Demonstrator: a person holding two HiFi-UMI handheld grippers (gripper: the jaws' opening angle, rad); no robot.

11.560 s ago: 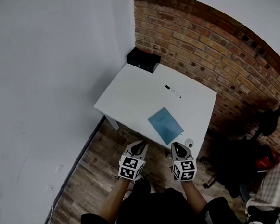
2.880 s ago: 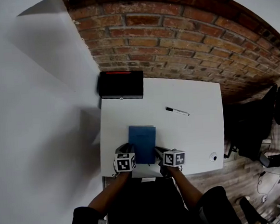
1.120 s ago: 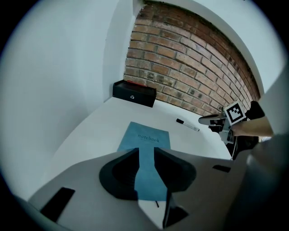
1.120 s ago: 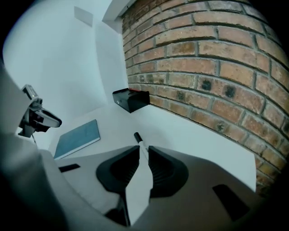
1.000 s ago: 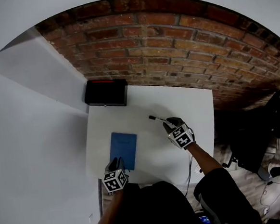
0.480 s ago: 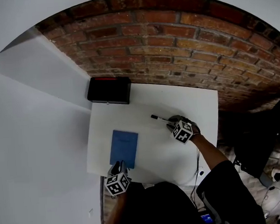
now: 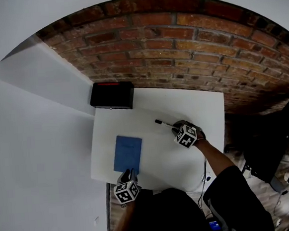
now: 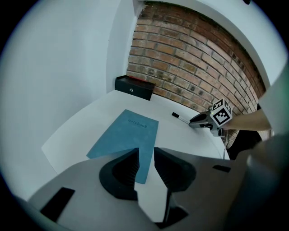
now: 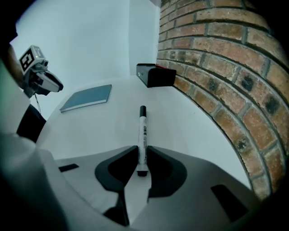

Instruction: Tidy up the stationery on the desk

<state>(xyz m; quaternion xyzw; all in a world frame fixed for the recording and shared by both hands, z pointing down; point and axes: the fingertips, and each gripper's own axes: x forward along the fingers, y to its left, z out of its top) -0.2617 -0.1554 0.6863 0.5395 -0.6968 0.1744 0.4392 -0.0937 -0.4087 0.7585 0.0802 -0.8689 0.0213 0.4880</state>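
White desk fills the middle. At its near edge the left gripper hovers, jaws narrowly apart and empty, over the near end of the blue notebook. Farther on, the right gripper has just been closing on the marker pen, which lies flat between its pads, seemingly pinched. Beyond, a black box sits by the brick wall.
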